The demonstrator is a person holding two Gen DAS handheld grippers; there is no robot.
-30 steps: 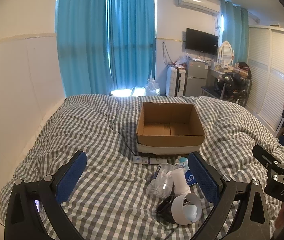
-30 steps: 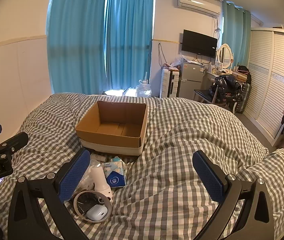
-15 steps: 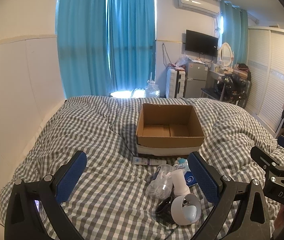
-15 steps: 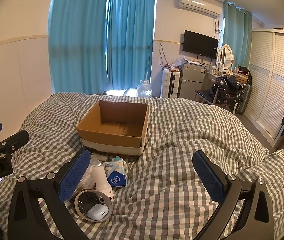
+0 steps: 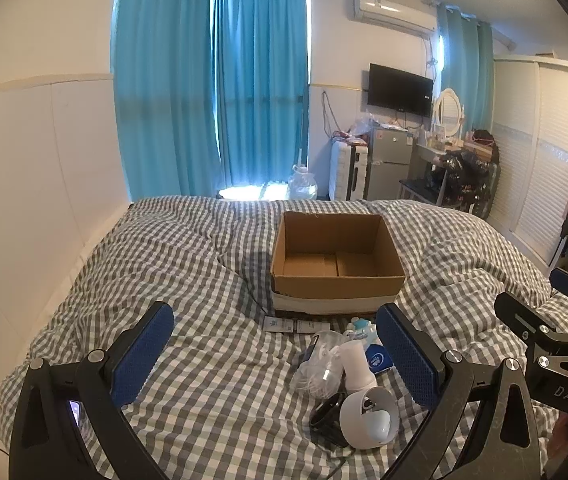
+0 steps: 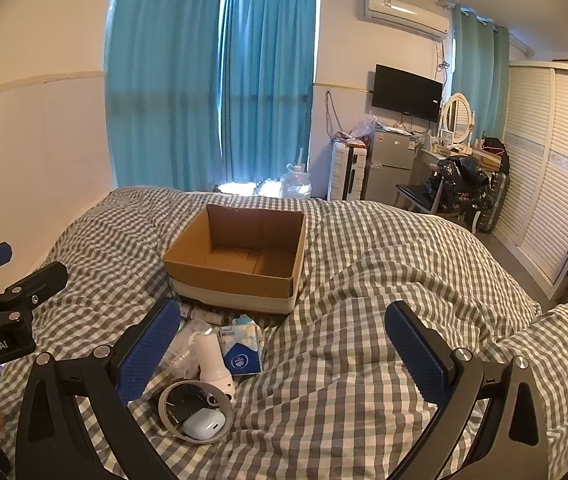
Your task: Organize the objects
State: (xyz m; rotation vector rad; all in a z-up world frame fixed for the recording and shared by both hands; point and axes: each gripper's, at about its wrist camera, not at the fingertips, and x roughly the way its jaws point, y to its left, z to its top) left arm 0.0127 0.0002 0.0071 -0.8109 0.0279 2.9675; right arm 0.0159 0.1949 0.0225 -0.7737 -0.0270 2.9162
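An empty brown cardboard box (image 5: 337, 258) (image 6: 240, 258) sits on the checked duvet. In front of it lies a small pile: a white handheld fan (image 5: 363, 392) (image 6: 212, 364), a white earbud case (image 6: 204, 424), a blue tissue pack (image 5: 375, 356) (image 6: 242, 346), a clear plastic bag (image 5: 319, 360) and a flat white tube (image 5: 295, 325). My left gripper (image 5: 274, 356) is open and empty, hovering short of the pile. My right gripper (image 6: 284, 354) is open and empty, with the pile at its left finger.
The bed's duvet (image 6: 383, 280) rises in folds on the right. A white wall panel (image 5: 24, 200) runs along the left. Beyond the bed stand blue curtains (image 5: 244, 100), a small fridge (image 6: 389, 168), a laden chair (image 6: 455, 184) and a wardrobe (image 6: 555, 168).
Both views have shifted only slightly; the box and pile sit a little lower in frame. Both grippers stay open and empty.
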